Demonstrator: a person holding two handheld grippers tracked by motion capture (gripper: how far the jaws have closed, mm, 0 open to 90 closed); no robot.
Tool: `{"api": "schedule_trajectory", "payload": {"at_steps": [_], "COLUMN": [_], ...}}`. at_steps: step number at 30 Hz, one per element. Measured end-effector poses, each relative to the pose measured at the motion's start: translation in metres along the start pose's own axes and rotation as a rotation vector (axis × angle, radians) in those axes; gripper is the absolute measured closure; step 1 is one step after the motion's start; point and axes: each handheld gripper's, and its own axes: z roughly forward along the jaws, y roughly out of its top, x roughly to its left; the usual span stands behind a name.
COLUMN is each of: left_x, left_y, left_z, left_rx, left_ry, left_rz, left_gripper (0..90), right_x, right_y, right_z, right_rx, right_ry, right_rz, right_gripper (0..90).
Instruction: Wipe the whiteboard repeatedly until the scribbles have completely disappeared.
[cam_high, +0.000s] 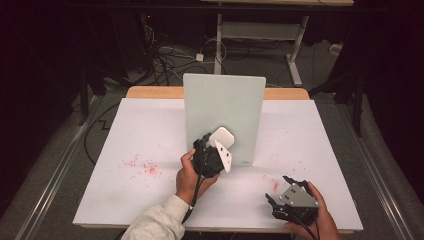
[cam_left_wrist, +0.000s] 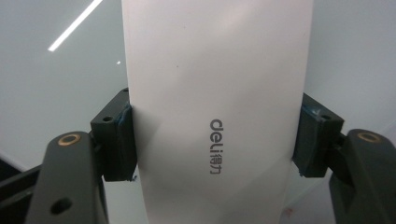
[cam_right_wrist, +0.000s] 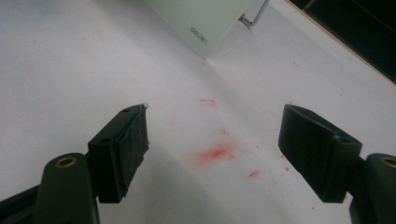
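At frame centre, your left gripper (cam_high: 216, 148) clamps a white eraser (cam_left_wrist: 217, 112) against the upright board (cam_high: 223, 107); lower right, your right gripper (cam_right_wrist: 212, 149) hangs wide open over the red-smeared table (cam_high: 150, 140).

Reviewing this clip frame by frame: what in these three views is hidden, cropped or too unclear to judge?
- Whether the white eraser touches the upright board: the left gripper hides the contact in the high view.
- The eraser's wiping face: turned away in the left gripper view, top and bottom cropped.
- The board's stand: cut off by the right gripper view's top edge.
- The red marks on the table: too smeared to read.
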Motion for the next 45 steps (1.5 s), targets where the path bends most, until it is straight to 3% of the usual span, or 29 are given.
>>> {"api": "schedule_trajectory", "payload": {"at_steps": [2,5,7,9,11,21,29,37,45], "left_x": [-0.006,-0.010,-0.009,-0.008,-0.004,0.003,-0.004,0.001,-0.012], "left_y": [0.002,0.003,0.001,-0.001,-0.003,-0.011,-0.014,0.001,-0.009], "left_z": [0.001,0.003,0.003,0.004,0.003,0.002,0.003,0.002,0.004], "left_rx": [-0.011,-0.002,-0.011,0.010,0.025,0.066,0.091,0.089,0.097], "left_ry": [0.011,0.067,0.065,0.105,0.106,0.107,0.104,0.107,0.108], "left_rz": [0.014,0.037,0.020,0.029,0.009,0.015,0.025,0.015,0.050], "left_gripper": [28.8,28.7,28.7,28.7,28.7,28.7,28.7,28.7,28.8], "right_x": [0.000,0.001,0.001,0.001,0.001,0.001,0.001,0.001,0.000], "right_y": [0.000,0.000,0.000,0.000,0.000,0.000,0.000,0.001,0.000], "right_z": [0.000,0.000,0.000,-0.001,-0.001,-0.001,0.000,0.000,0.001], "right_rx": [-0.001,0.001,0.000,0.000,0.000,0.000,-0.001,0.002,0.009], "right_ry": [0.001,0.000,0.004,0.004,0.005,0.002,0.005,0.005,0.005], "right_rz": [0.000,-0.007,-0.007,-0.008,-0.007,-0.004,-0.007,-0.007,-0.003], "right_gripper": [24.5,24.5,24.5,24.5,24.5,24.5,24.5,24.5,24.5]}}
